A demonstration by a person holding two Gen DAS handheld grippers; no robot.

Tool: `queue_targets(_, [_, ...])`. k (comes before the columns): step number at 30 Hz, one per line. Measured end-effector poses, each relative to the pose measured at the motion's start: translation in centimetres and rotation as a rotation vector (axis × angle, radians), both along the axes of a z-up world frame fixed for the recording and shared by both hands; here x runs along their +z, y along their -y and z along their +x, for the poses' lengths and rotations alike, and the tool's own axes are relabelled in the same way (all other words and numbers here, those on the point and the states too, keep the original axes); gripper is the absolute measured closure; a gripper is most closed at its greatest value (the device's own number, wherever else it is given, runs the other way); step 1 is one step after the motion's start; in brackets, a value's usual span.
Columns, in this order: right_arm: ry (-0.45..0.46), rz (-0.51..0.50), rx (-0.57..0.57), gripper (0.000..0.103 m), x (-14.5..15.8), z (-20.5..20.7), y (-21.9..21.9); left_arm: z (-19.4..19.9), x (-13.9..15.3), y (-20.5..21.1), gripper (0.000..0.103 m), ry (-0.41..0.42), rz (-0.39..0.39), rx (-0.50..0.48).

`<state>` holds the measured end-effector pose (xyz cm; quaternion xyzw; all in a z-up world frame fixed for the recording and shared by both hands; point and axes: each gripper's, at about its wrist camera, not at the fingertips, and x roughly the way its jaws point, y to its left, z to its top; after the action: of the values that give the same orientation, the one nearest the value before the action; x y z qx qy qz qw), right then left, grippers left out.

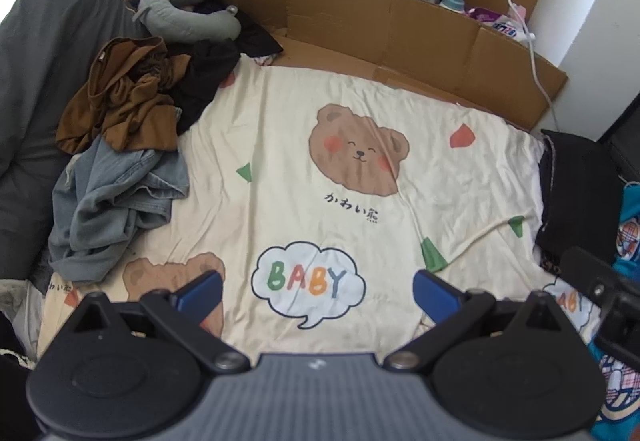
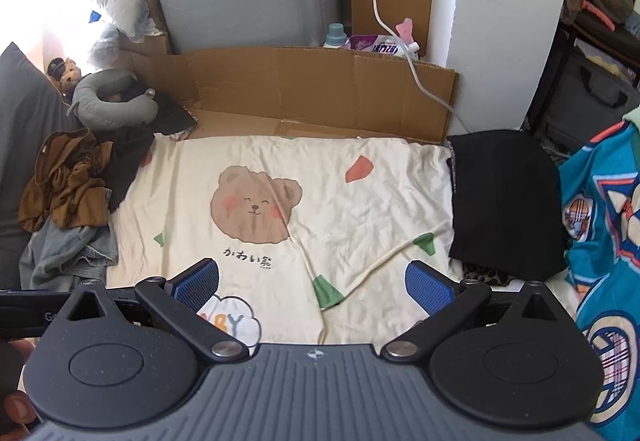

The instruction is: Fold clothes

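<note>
Both grippers, left gripper (image 1: 318, 291) and right gripper (image 2: 312, 283), spread, empty; crumpled clothes pile (image 1: 120, 145) left, long axis front-back.

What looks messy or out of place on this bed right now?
The brown garment, a black one and the denim piece lie crumpled in an unfolded heap at the left of the bear sheet. The black folded item on the right looks neat.
</note>
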<state>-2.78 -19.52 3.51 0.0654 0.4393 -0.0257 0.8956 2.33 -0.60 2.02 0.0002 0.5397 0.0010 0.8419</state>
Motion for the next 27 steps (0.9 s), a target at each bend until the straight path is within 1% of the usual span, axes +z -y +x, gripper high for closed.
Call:
queue_targets(3, [0.009, 0.011, 0.008, 0.0, 0.4, 0.3, 0.0, 0.5, 1.6, -0.2, 0.001, 0.032, 0.0, -0.012])
queue_targets(6, [0.01, 0.017, 0.03, 0.0, 0.6, 0.6, -0.1, 1.0, 2.7, -0.7, 0.001, 0.02, -0.011, -0.021])
queue_targets(12, [0.008, 0.043, 0.048, 0.0, 0.8, 0.9, -0.2, 1.7, 5.7, -2.0, 0.001, 0.067, 0.027, -0.067])
queue_targets(15, [0.034, 0.038, 0.08, 0.0, 1.2, 1.0, -0.8, 2.5, 7.6, -3.5, 0.001, 0.087, 0.026, -0.059])
queue_targets(18, [0.053, 0.052, 0.098, 0.0, 1.7, 1.1, -1.1, 3.4, 10.0, -5.3, 0.001, 0.127, 0.035, -0.053])
queue_targets(21, [0.084, 0.048, 0.104, 0.0, 2.6, 1.1, -1.4, 4.2, 12.2, -7.3, 0.001, 0.143, 0.029, -0.077])
queue_targets(27, [0.124, 0.094, 0.103, 0.0, 4.6, 1.0, -1.2, 5.5, 16.1, -11.4, 0.001, 0.202, 0.104, -0.03])
